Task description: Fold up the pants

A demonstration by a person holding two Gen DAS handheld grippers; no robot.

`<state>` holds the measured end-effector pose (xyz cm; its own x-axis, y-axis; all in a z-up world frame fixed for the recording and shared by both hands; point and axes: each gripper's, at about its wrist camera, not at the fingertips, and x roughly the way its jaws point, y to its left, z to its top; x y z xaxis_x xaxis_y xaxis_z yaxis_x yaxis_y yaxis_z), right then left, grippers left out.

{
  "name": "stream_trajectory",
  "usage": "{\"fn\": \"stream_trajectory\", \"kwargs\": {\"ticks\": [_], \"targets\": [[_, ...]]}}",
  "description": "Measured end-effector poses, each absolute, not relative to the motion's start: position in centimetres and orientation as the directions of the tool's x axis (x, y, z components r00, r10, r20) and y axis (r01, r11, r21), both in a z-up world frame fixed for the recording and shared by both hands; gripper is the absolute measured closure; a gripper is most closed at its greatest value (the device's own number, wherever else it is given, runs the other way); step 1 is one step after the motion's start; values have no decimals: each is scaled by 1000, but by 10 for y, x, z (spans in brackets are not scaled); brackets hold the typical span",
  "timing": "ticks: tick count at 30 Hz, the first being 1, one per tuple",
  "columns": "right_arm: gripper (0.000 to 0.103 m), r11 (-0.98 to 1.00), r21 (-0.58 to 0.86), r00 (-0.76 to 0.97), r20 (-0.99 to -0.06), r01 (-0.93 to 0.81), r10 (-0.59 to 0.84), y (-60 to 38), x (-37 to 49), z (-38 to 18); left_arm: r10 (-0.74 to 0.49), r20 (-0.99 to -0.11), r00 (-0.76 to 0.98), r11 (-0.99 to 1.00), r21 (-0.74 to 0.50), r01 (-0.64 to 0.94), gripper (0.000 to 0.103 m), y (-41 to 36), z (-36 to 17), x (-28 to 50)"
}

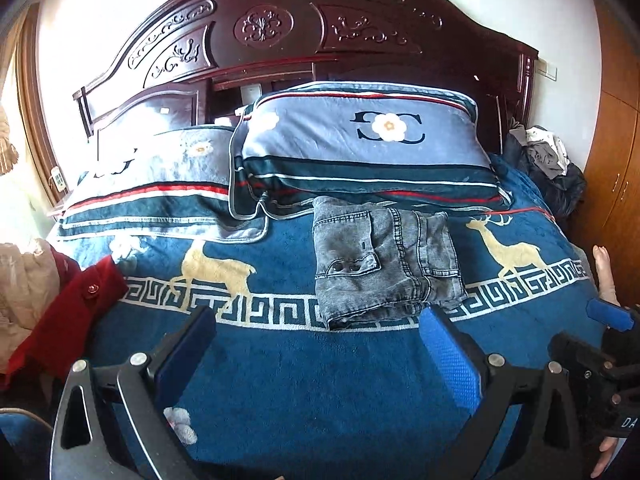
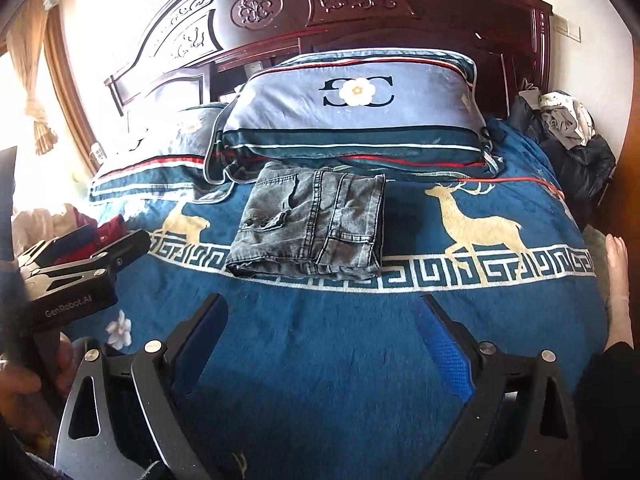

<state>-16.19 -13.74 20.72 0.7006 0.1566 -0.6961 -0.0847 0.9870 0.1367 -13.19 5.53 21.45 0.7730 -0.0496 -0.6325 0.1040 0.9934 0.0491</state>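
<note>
Item: grey denim pants (image 1: 384,264), folded into a compact stack, lying on a blue deer-patterned bedspread (image 1: 320,380) just before two striped pillows (image 1: 360,140), straddling the white key-pattern border. Left gripper (image 1: 316,344): jaws spread, holding nothing, hovering above the bedspread near the stack. Right gripper (image 2: 324,332): jaws likewise spread, clear of the pants. Left view alone shows a red garment (image 1: 68,312) at the bed's left edge; right view shows the left gripper's body beside it.
</note>
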Motion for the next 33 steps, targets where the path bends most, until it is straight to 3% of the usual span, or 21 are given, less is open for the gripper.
{"fn": "stream_trajectory", "kwargs": {"ticks": [33], "targets": [[8, 983, 159, 715, -676, -91, 176, -142, -179, 216, -53, -638, 768, 994, 38, 100, 0, 46, 216, -151]]}}
